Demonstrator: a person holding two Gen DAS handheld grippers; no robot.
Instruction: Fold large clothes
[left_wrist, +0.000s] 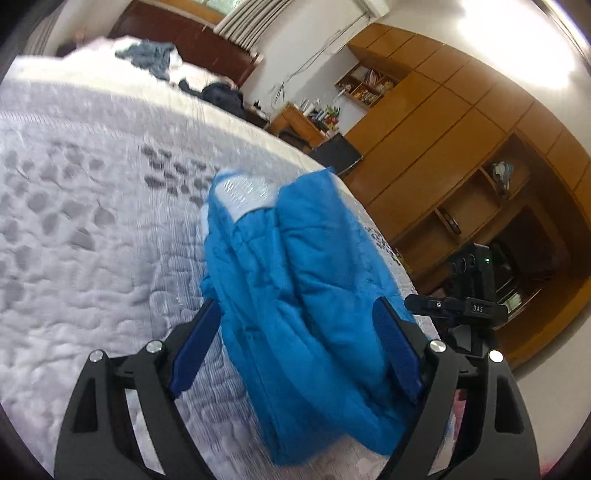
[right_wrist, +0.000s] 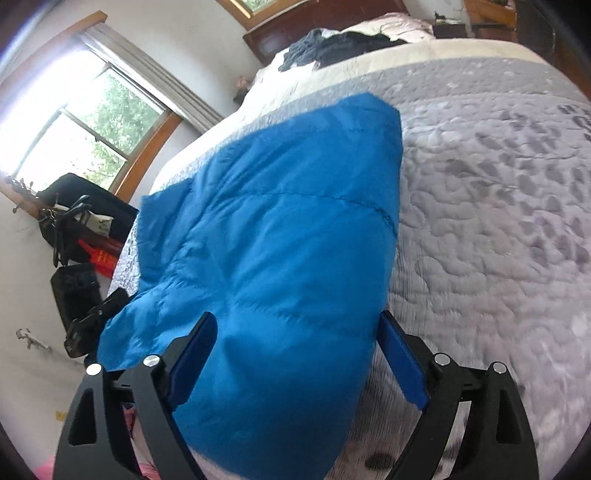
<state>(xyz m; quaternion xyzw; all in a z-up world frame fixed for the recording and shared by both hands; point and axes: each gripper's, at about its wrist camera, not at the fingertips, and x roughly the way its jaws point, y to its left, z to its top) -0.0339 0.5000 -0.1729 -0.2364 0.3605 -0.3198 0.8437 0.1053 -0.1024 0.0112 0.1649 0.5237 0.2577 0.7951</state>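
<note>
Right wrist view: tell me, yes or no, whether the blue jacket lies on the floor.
No, the blue jacket lies on the grey quilt of the bed, between the right gripper's open fingers.

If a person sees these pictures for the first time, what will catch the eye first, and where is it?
The bright blue padded garment stands out first, lying on the grey quilted bedspread in the middle of both views. Next come the two grippers: the left gripper and the right gripper each have their blue-padded fingers spread wide around a bunched part of the garment. At the far end of the bed lies a heap of dark clothes.
</note>
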